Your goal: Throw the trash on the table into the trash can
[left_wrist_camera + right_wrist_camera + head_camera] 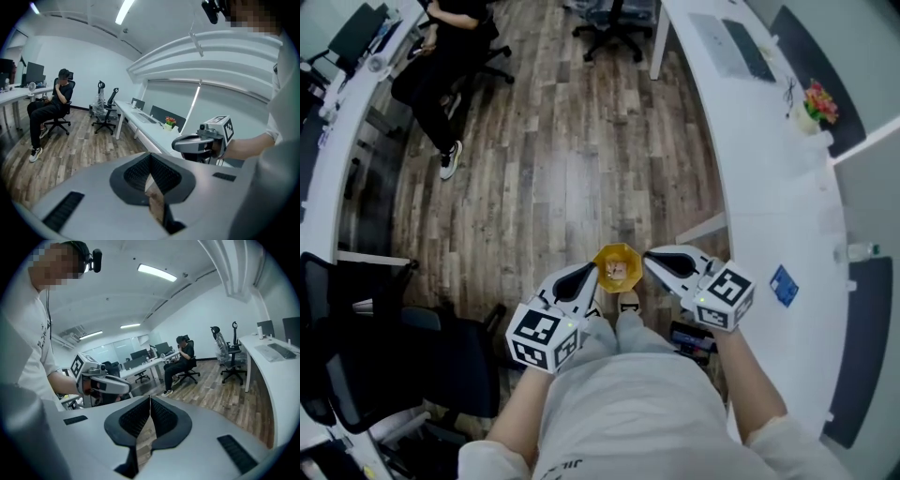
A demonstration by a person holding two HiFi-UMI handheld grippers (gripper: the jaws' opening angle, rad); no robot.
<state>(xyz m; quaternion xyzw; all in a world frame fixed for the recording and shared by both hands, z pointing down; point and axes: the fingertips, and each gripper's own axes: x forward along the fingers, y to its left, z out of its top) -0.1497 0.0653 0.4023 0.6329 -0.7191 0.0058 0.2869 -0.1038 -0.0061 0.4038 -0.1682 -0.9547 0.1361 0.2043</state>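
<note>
Trash can: yellow, on the wood floor off the white desk's edge. Holds pale crumpled scrap, likely light and soft; pinch at a fold. Left gripper, right gripper: both clenched, empty.

The head view looks steeply down from above the person's chest. The left gripper and right gripper are close beneath it, and a yellow bin stands on the wooden floor between their tips.

The left gripper view rides just behind that gripper's own jaws and faces out along them across the office (the right gripper shows just off its right side). The right gripper view is set the same way, with the left gripper just off its left side.

All three views share the floor, the seated person and the long white desk.
</note>
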